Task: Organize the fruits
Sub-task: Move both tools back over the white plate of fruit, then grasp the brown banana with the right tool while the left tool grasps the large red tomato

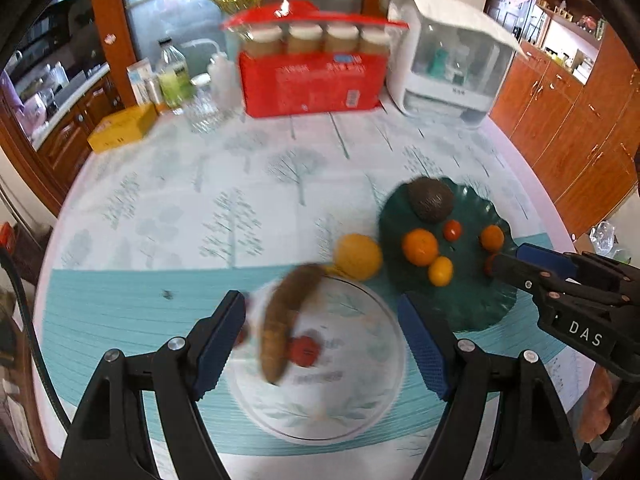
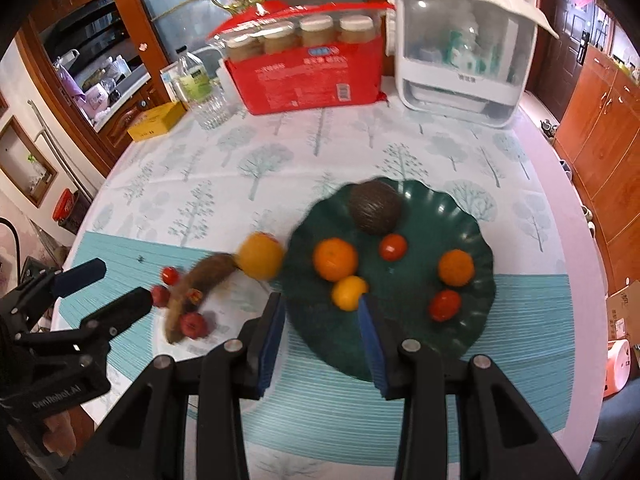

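A dark green scalloped plate holds an avocado, two oranges, two tomatoes and a small yellow citrus. To its left, a white plate carries a browned banana and small red fruits. A large yellow-orange fruit lies between the two plates. My left gripper hovers open above the white plate, empty. Above the green plate's near edge, my right gripper has its jaws narrowly apart and holds nothing.
At the back of the table stand a red box of jars, a white lidded container, a glass, a bottle and a yellow box. Wooden cabinets line the right side.
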Motion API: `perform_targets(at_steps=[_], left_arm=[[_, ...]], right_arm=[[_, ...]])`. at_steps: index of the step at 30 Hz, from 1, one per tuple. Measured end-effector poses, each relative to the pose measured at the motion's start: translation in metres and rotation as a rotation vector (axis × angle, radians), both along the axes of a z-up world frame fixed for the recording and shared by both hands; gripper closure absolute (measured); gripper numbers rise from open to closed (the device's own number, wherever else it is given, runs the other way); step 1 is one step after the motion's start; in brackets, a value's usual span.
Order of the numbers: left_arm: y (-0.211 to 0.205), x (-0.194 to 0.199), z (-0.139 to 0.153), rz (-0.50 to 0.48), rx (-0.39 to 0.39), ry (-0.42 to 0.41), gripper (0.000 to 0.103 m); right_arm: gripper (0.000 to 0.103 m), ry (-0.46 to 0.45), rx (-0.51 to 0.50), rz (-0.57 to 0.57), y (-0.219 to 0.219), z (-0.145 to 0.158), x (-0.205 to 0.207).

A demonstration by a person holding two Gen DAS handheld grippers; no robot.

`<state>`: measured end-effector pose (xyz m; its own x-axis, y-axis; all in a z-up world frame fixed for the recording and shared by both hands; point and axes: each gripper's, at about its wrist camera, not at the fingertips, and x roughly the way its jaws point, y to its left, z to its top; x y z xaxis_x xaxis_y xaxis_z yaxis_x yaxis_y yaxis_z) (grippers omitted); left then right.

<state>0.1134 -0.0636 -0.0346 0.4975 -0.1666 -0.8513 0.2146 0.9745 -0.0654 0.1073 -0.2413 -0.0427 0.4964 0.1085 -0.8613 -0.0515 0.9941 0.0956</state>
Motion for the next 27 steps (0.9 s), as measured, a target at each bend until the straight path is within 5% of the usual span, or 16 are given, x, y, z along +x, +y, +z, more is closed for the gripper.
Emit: perform_targets(at_steps=[10,27], left_arm=[[0.084,0.023,0.006,0.037,-0.005,-0.037,0.025],[0.106,0.043,-0.122,-0.084,0.013,0.163,0.026]], right_arm=[[0.065,0.010,0.007,0.027,0.077,-0.004,0.019],[0.065,0.289,0.171,-0.052,0.135,-0.123,0.078]])
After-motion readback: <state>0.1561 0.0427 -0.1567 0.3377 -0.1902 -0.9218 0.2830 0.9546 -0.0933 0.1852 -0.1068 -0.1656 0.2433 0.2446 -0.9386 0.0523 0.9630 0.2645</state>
